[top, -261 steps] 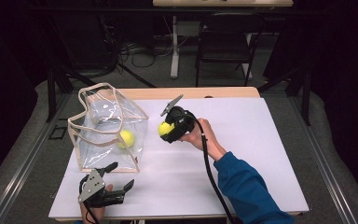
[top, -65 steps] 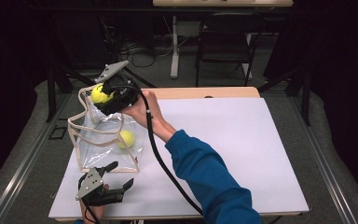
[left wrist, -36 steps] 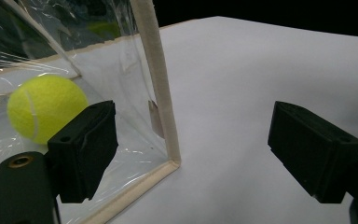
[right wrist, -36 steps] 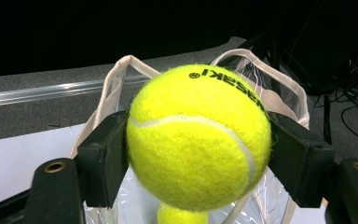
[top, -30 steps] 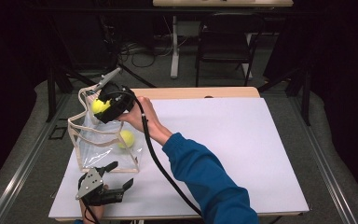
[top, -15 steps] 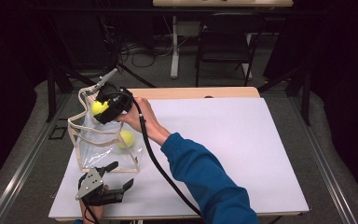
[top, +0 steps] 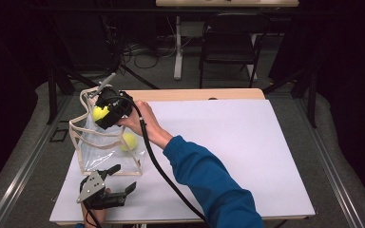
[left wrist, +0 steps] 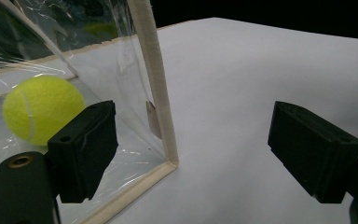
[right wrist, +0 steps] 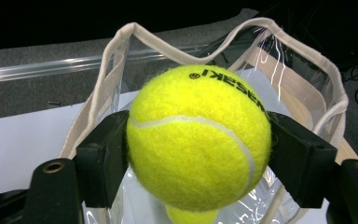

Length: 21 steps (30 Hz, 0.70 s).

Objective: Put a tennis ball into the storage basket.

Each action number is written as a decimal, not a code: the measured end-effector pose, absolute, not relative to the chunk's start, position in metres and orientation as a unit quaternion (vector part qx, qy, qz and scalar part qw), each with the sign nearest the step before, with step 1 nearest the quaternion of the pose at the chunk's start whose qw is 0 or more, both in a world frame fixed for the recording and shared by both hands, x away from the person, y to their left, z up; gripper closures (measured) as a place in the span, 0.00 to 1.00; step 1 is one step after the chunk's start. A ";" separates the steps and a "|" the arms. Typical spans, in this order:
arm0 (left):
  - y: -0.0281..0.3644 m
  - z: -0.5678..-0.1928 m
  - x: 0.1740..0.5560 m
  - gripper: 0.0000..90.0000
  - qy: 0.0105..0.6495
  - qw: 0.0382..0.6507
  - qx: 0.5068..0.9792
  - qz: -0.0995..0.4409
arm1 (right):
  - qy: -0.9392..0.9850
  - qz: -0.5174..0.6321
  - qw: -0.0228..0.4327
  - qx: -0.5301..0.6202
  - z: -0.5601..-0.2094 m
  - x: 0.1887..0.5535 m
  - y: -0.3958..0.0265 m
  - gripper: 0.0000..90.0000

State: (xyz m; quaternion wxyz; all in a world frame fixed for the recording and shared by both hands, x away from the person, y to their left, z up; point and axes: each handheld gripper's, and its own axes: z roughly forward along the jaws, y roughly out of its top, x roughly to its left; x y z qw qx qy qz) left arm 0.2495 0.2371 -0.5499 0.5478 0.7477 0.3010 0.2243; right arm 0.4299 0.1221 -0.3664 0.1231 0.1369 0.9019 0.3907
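Yellow felt tennis ball (right wrist: 198, 140) — white-seamed, black-lettered — clamped between jaws.

Fuzzy felt tennis ball (right wrist: 198, 140); glossy clear plastic bag (top: 105, 151) with cloth trim; matt table (top: 247, 142).

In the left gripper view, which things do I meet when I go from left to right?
Tennis ball inside the clear bag → left jaw pad → bag's beige corner seam → bare white table → right jaw pad.

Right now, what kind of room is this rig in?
Likely a lab or studio set up for recording, not a home. A white-topped table stands on grey carpet amid black stands and drapes, with loose cables on the floor and a folding chair behind.
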 end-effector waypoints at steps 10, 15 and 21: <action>0.237 -0.551 0.250 0.18 0.303 0.547 0.749 0.220 | 0.891 0.405 0.142 0.149 -0.363 0.429 0.121 0.16; 0.239 -0.551 0.250 0.18 0.303 0.547 0.749 0.221 | 0.885 0.418 0.139 0.151 -0.356 0.428 0.110 0.07; 0.237 -0.551 0.250 0.18 0.303 0.546 0.749 0.220 | 0.876 0.439 0.124 0.155 -0.349 0.429 0.088 0.03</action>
